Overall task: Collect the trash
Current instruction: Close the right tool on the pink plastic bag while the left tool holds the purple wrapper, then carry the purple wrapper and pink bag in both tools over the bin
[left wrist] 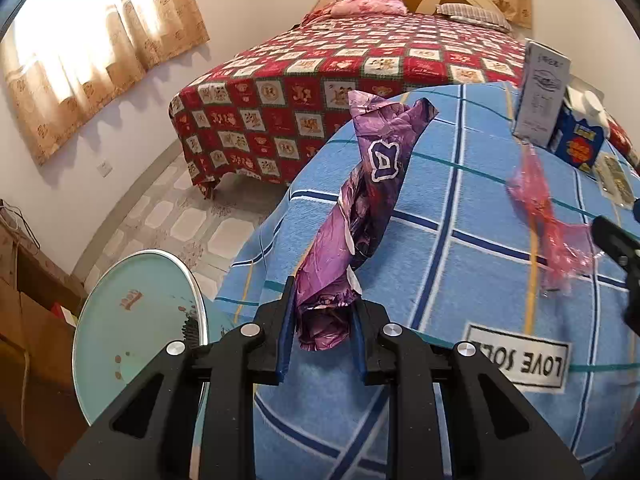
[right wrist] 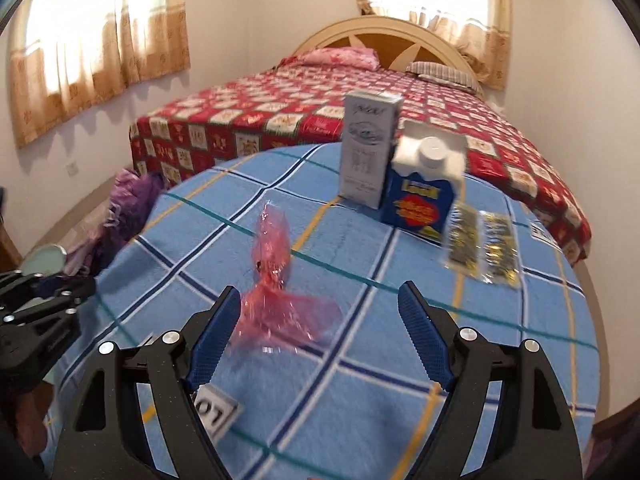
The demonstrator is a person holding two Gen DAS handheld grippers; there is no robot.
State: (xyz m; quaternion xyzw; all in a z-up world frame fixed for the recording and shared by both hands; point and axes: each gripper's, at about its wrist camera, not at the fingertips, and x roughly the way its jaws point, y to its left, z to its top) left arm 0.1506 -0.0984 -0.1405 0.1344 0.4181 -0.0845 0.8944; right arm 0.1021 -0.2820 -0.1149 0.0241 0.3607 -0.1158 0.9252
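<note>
Two cartons upright on the blue plaid blanket (right wrist: 360,300): a tall grey-white carton (right wrist: 370,148) and, touching its right side, a shorter blue carton (right wrist: 420,208) with a white screw cap (right wrist: 434,148) closed on top. Contents of both hidden. Just right of the blue carton, two flat gold-and-black sachets (right wrist: 482,246) lying side by side, blurred.

Left tongs (left wrist: 322,330) clamped narrow on the lower end of a crumpled purple foil wrapper (left wrist: 360,200), lifted off the blanket (left wrist: 460,280) and rising up and away from the blue pads (left wrist: 286,338). Same wrapper (right wrist: 128,208) seen from the right wrist at the blanket's left edge, above the left tongs (right wrist: 60,280).

Right tongs (right wrist: 320,344) spread wide, gripping nothing. Between and just ahead of its fingers (right wrist: 214,340), a twisted pink cellophane wrapper (right wrist: 276,292) lying on the blanket, its flared end close to the left finger; touching or not, cannot tell. From the left wrist, same pink wrapper (left wrist: 548,216) right of the purple one, near the right tongs (left wrist: 618,248) at the frame edge, with the grey-white carton (left wrist: 542,94) and blue carton (left wrist: 578,144) behind it.

Round pale green lid or bin top (left wrist: 136,332) low at left beside the blanket's edge; inside not visible. White "LOVE" label (left wrist: 520,356) sewn on the blanket. Behind, a bed with red patchwork cover (right wrist: 320,120), pink pillow (right wrist: 344,56) and striped pillow (right wrist: 444,72).
</note>
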